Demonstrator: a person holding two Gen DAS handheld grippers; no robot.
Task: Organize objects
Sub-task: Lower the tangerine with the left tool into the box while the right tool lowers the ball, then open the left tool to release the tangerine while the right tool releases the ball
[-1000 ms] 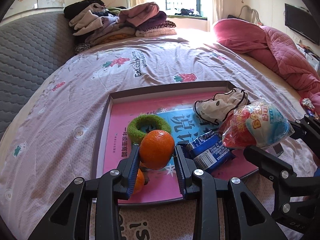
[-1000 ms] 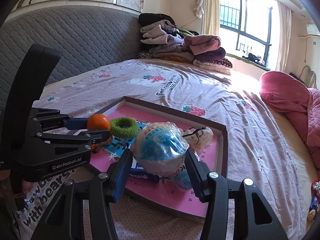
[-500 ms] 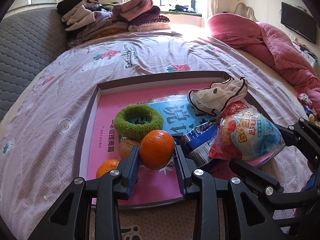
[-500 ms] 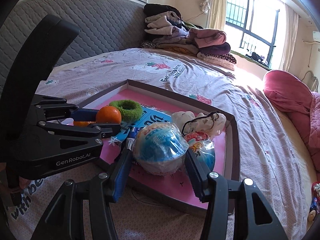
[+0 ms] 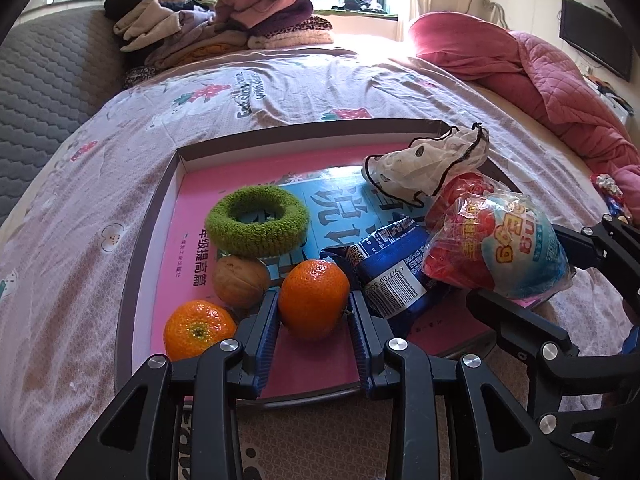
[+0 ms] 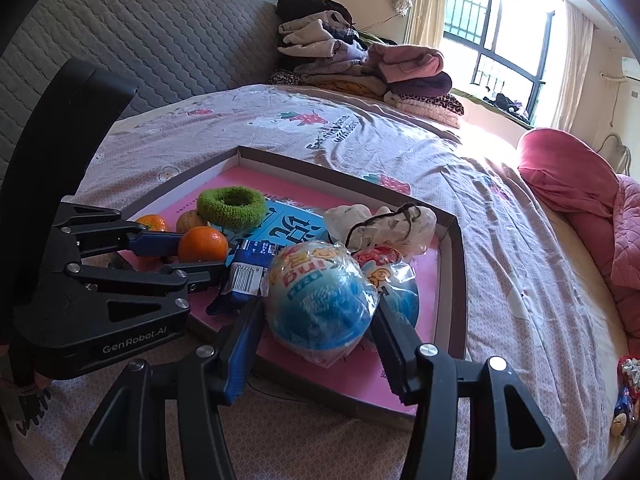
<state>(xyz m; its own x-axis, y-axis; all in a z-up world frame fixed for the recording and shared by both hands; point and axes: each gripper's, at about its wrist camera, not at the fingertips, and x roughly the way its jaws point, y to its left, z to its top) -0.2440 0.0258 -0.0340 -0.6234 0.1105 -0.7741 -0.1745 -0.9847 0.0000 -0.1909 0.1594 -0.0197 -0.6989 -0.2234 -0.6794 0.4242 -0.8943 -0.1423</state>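
A shallow pink-bottomed box lid (image 5: 144,236) lies on the bed. My left gripper (image 5: 314,320) is shut on an orange (image 5: 314,298) low over the lid's near edge; it also shows in the right wrist view (image 6: 202,244). My right gripper (image 6: 316,312) is shut on a wrapped blue-and-red toy egg (image 6: 320,296) over the lid's near right part, also seen in the left wrist view (image 5: 500,248). In the lid lie a second orange (image 5: 198,328), a walnut (image 5: 240,286), a green hair ring (image 5: 256,220), a blue snack packet (image 5: 392,272), a second wrapped egg (image 6: 390,276) and a white cloth (image 5: 432,164).
A pile of folded clothes (image 5: 216,28) sits at the bed's far end. A pink quilt (image 5: 540,76) lies along the right side. A grey padded headboard (image 6: 140,44) is on the left. Small wrapped items (image 6: 626,392) lie near the bed's right edge.
Both grippers have moved forward and down toward the lid with their loads. The orange now sits low beside the walnut and the second orange. The egg has come down over the lid.
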